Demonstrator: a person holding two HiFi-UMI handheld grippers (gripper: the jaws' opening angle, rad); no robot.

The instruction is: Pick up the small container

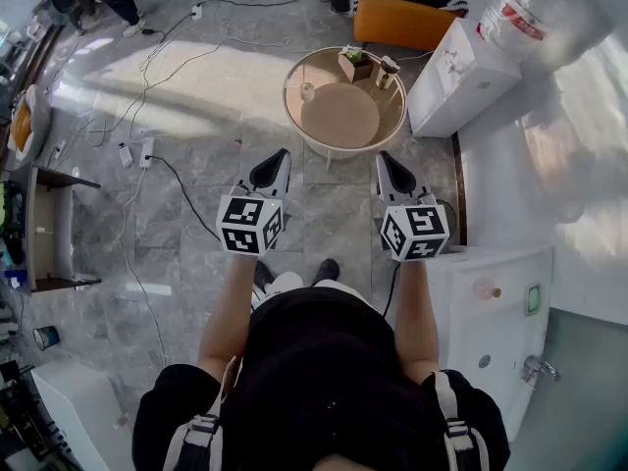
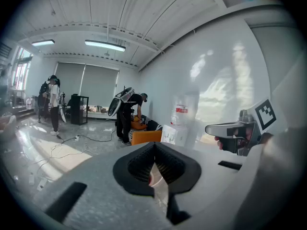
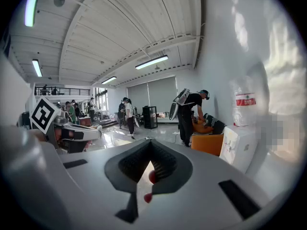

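Observation:
A round tan table [image 1: 391, 126] stands on the floor ahead of me. On it are a small pale container [image 1: 307, 91] at the left, a brown box with a plant [image 1: 355, 65] and a bottle-like item [image 1: 387, 73] at the back. My left gripper [image 1: 279, 157] and right gripper [image 1: 386, 158] are held side by side in the air, short of the table's near edge. Both point toward it. The left gripper [image 2: 154, 145] has its jaws together with nothing between them. The right gripper [image 3: 151, 143] looks the same. Neither touches anything.
A white cabinet [image 1: 461, 77] with a water bottle [image 1: 510, 18] stands right of the table, with an orange sofa [image 1: 402, 23] behind. A white counter [image 1: 491, 302] runs along my right. Cables [image 1: 177, 57] trail over the grey floor at left. People stand far off.

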